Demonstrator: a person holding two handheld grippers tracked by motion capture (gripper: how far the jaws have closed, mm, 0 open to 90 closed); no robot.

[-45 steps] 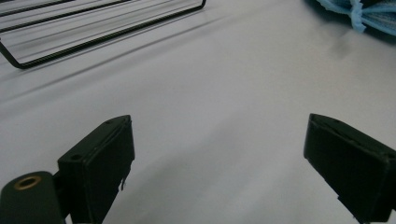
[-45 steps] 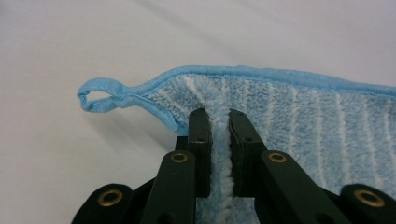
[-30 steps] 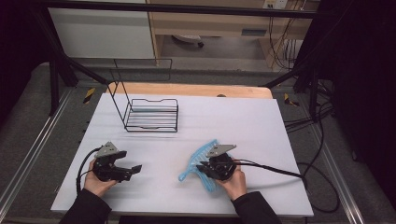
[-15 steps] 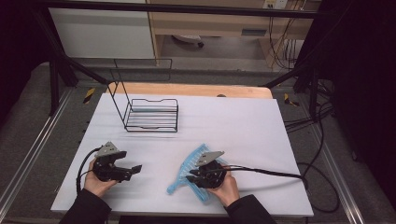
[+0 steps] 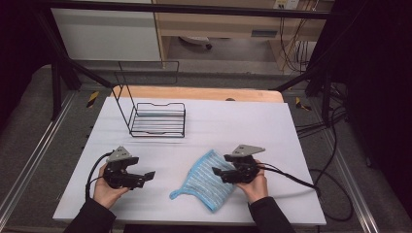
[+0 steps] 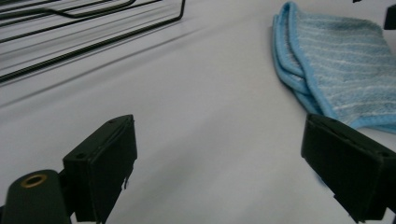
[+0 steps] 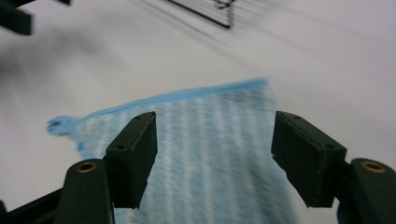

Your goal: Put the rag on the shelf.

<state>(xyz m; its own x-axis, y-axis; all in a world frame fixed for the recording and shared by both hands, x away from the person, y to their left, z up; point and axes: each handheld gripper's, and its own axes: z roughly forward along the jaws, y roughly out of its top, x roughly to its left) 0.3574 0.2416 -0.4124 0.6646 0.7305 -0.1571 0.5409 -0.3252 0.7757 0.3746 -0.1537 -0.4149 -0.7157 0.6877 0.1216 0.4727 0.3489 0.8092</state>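
A blue striped cloth (image 5: 206, 179) (image 6: 341, 70) (image 7: 210, 154) lies folded and flat on the white table near the front edge. My right gripper (image 5: 219, 167) (image 7: 215, 140) hovers at the cloth's right edge and points left across it. Its jaws have just been opening and stand apart above the cloth, not pressing on it. My left gripper (image 5: 145, 178) (image 6: 219, 158) sits to the cloth's left, a short gap away. It is open with only bare table between its jaws, and it points toward the cloth.
A black wire rack (image 5: 158, 119) (image 6: 70, 28) (image 7: 210, 11) stands at the back left of the white table (image 5: 233, 121). A wooden strip (image 5: 204, 92) runs along the far edge. Cables trail from both grippers over the table's sides.
The right gripper let go of the cloth and drew back to the right. The cloth now lies flat. The left gripper shifted slightly toward the cloth.
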